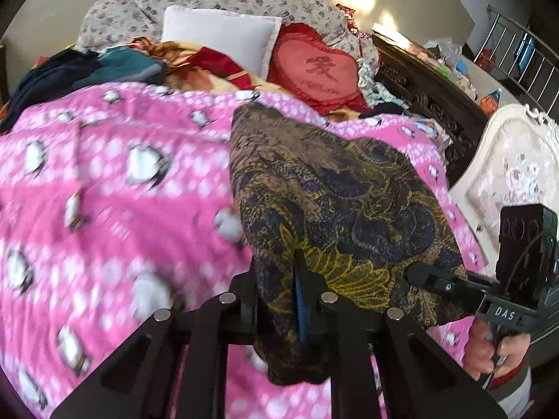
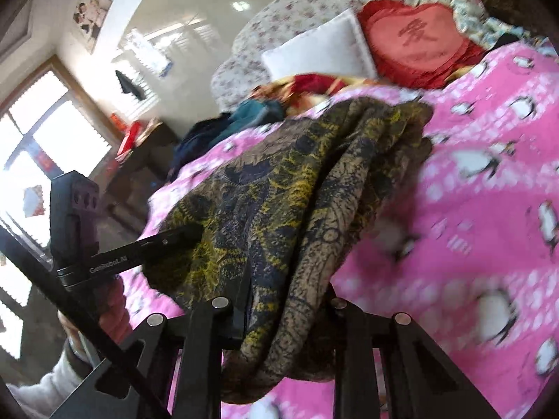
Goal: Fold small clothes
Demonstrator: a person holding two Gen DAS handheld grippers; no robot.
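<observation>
A small brown garment with yellow and dark blue print (image 1: pixel 335 209) hangs stretched between both grippers above a pink penguin blanket (image 1: pixel 104 192). My left gripper (image 1: pixel 297 300) is shut on its near edge, cloth draping over the fingers. My right gripper (image 1: pixel 415 274) comes in from the right and is shut on the other edge. In the right wrist view the garment (image 2: pixel 279 192) is bunched in folds through my right gripper (image 2: pixel 286 314), and the left gripper (image 2: pixel 188 235) grips it from the left.
A red heart cushion (image 1: pixel 321 70), a white pillow (image 1: pixel 223 35) and a pile of dark clothes (image 1: pixel 87 70) lie at the bed's head. A dark carved bedframe (image 1: pixel 429 104) and a white padded chair (image 1: pixel 506 174) stand to the right. A window (image 2: pixel 42 132) is on the left.
</observation>
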